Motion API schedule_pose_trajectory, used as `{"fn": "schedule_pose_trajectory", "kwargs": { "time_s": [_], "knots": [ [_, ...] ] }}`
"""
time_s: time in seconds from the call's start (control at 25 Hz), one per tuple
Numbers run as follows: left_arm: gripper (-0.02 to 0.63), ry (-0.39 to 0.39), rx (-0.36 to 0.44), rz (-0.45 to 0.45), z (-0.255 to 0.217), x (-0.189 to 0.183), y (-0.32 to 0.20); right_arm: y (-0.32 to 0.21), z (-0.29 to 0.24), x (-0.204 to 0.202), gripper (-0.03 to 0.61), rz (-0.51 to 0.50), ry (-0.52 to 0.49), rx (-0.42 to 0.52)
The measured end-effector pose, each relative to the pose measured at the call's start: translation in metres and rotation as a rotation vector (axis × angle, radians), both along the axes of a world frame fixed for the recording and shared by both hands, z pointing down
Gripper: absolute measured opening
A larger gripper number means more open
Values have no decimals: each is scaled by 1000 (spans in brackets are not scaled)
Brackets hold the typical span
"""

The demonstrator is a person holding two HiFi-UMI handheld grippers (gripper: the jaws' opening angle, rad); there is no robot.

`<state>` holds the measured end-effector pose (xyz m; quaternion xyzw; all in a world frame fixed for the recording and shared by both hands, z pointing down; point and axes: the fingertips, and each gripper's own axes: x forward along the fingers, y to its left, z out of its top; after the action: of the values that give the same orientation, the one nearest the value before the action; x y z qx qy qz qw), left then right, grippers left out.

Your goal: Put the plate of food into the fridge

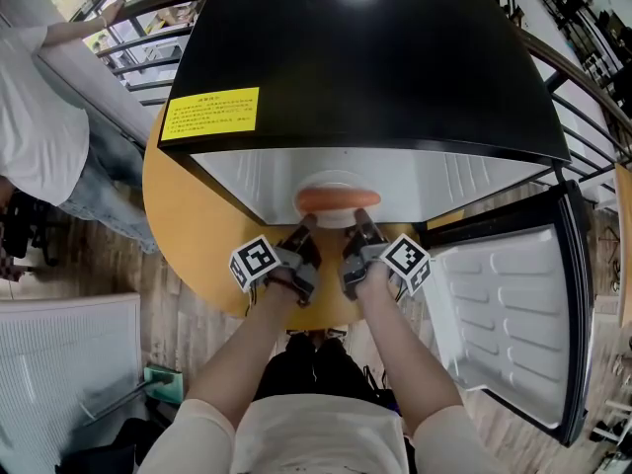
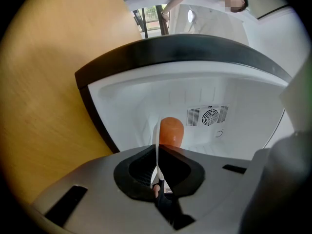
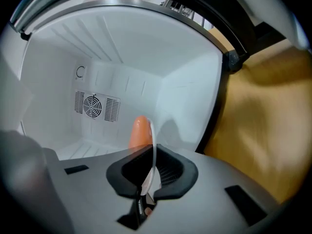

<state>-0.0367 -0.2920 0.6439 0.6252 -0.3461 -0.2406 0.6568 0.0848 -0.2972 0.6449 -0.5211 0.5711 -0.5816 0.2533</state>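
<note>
A white plate (image 1: 336, 180) with an orange sausage-like piece of food (image 1: 336, 200) sits at the mouth of the open black fridge (image 1: 365, 57), over its white floor. My left gripper (image 1: 306, 228) is shut on the plate's near rim from the left. My right gripper (image 1: 363, 224) is shut on that rim from the right. In the left gripper view the plate (image 2: 157, 147) runs edge-on between the jaws of the left gripper (image 2: 157, 173), the food (image 2: 171, 131) just beyond. The right gripper view shows the plate (image 3: 153, 147), the food (image 3: 140, 133) and the right gripper (image 3: 147, 178) likewise.
The fridge stands on a round wooden table (image 1: 188, 215). Its door (image 1: 513, 314) hangs open to the right. A fan vent (image 2: 210, 115) is in the white back wall. A person in a white shirt (image 1: 35, 117) stands at the left by a railing.
</note>
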Motion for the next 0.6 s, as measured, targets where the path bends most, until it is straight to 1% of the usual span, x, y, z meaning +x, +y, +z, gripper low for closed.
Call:
{"fn": "schedule_pose_trajectory", "kwargs": {
  "time_s": [0.6],
  "knots": [
    [32,1,-46,-44,18,3,-20,-20,19,4,37,28,1,-32]
  ]
}}
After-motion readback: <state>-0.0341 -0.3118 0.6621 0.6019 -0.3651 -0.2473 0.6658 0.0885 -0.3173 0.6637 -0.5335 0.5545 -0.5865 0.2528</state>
